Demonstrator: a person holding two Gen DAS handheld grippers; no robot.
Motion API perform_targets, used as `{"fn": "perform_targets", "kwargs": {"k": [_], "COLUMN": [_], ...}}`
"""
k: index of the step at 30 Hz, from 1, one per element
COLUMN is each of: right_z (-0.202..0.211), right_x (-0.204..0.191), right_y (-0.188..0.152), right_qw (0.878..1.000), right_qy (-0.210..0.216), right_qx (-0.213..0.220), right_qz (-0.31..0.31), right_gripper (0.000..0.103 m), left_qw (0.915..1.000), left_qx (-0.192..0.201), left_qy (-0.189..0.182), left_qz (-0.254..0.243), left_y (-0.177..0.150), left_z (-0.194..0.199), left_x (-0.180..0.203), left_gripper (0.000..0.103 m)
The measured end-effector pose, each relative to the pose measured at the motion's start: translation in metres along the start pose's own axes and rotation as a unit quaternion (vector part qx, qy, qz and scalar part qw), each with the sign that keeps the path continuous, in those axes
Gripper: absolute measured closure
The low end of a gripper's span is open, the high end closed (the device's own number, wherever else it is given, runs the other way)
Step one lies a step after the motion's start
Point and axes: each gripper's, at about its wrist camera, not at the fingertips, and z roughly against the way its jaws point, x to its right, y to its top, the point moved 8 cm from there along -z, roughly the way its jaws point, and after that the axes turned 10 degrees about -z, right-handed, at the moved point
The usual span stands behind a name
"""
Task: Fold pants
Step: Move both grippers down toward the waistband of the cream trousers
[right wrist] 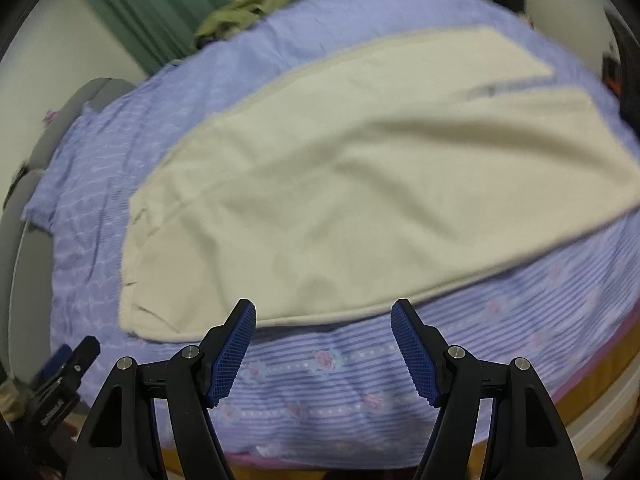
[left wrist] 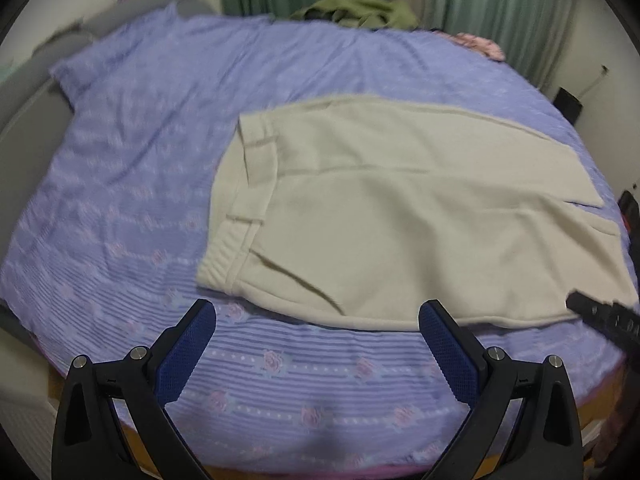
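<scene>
Cream pants (left wrist: 400, 208) lie flat on a bed, waistband to the left, legs running right, one leg laid over the other. In the right wrist view the same pants (right wrist: 360, 184) stretch from lower left to upper right. My left gripper (left wrist: 318, 312) hovers open over the sheet just in front of the pants' near edge, close to the waistband end, with nothing between its blue pads. My right gripper (right wrist: 323, 312) is open too, at the near edge further along the leg, holding nothing. The right gripper's tip (left wrist: 600, 314) shows at the left view's right edge.
A lilac striped sheet with pink roses (left wrist: 140, 160) covers the bed. An olive garment (left wrist: 360, 10) and a pink one (left wrist: 480, 44) lie at the far edge by green curtains (left wrist: 500, 0). Grey cushions (right wrist: 36, 168) line the left side. The bed's wooden edge (right wrist: 592, 380) runs below the grippers.
</scene>
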Motion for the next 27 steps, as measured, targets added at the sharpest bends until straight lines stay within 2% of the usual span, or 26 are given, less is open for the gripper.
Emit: {"fn": "perform_targets", "kwargs": {"k": [4, 6, 9, 14, 20, 22, 24, 27], "right_z": [-0.043, -0.059, -0.079, -0.094, -0.101, -0.103, -0.107, -0.105], "right_x": [0.019, 0.029, 0.04, 0.038, 0.038, 0.039, 0.044, 0.047], "right_y": [-0.012, -0.018, -0.024, -0.025, -0.029, -0.027, -0.021, -0.005], "right_qw": [0.997, 0.995, 0.988, 0.986, 0.982, 0.983, 0.981, 0.981], "right_qy": [-0.005, -0.01, -0.006, -0.006, -0.001, -0.001, 0.004, 0.012], "right_qx": [-0.03, -0.037, -0.048, -0.044, -0.049, -0.05, -0.05, -0.03], "right_qz": [-0.064, -0.098, -0.148, -0.163, -0.18, -0.179, -0.186, -0.191], "right_gripper": [0.032, 0.032, 0.032, 0.032, 0.032, 0.032, 0.032, 0.033], "left_qw": [0.9976, 0.9924, 0.9851, 0.978, 0.9742, 0.9748, 0.9756, 0.9785], "left_qx": [-0.037, -0.058, -0.078, -0.099, -0.108, -0.104, -0.094, -0.051], "left_qy": [-0.015, -0.043, -0.062, -0.078, -0.085, -0.093, -0.12, -0.133], "left_qz": [0.056, 0.1, 0.14, 0.166, 0.179, 0.173, 0.158, 0.149], "left_y": [-0.013, -0.022, -0.031, -0.04, -0.037, -0.031, -0.017, 0.002], "left_z": [-0.046, -0.064, -0.084, -0.106, -0.128, -0.129, -0.118, -0.094], "left_x": [-0.015, -0.019, -0.027, -0.025, -0.021, -0.017, -0.007, -0.004], "left_gripper": [0.0, 0.0, 0.0, 0.0, 0.0, 0.009, 0.036, 0.038]}}
